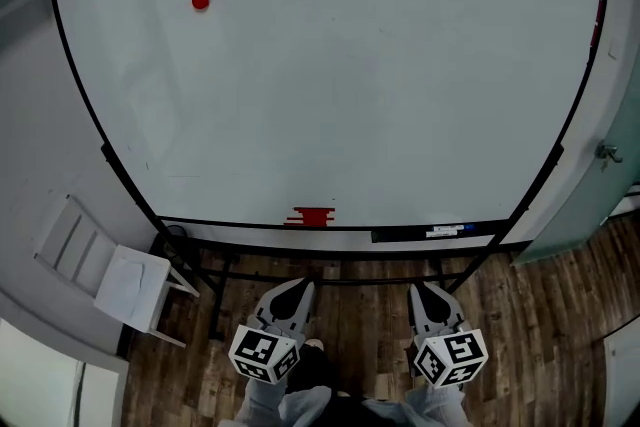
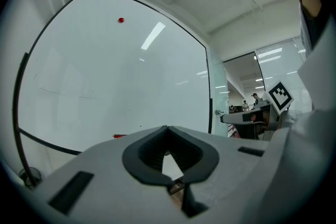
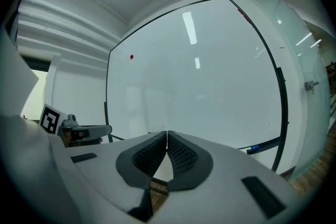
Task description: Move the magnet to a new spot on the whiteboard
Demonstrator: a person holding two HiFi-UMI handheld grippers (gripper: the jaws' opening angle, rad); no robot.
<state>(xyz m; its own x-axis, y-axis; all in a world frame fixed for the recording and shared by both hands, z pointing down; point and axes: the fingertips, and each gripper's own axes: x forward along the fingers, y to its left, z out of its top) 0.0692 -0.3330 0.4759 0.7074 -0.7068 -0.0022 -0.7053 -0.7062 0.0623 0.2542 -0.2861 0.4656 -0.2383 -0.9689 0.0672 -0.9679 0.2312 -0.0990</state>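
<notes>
A small red round magnet (image 1: 201, 1) sticks to the upper left of the large whiteboard (image 1: 330, 75); it also shows as a red dot, the magnet (image 2: 121, 20), in the left gripper view and the magnet (image 3: 131, 56) in the right gripper view. Both grippers hang low, well short of the board, near the floor in the head view. My left gripper (image 1: 300, 287) is shut, tips touching, nothing between them. My right gripper (image 1: 422, 291) is shut too and holds nothing. Each points level at the board.
A red eraser (image 1: 312, 216) and markers (image 1: 448, 231) lie on the board's tray. A white chair (image 1: 120, 280) stands at the lower left. A glass door with a handle (image 1: 608, 153) is at the right. The board stands on a black frame over wood flooring.
</notes>
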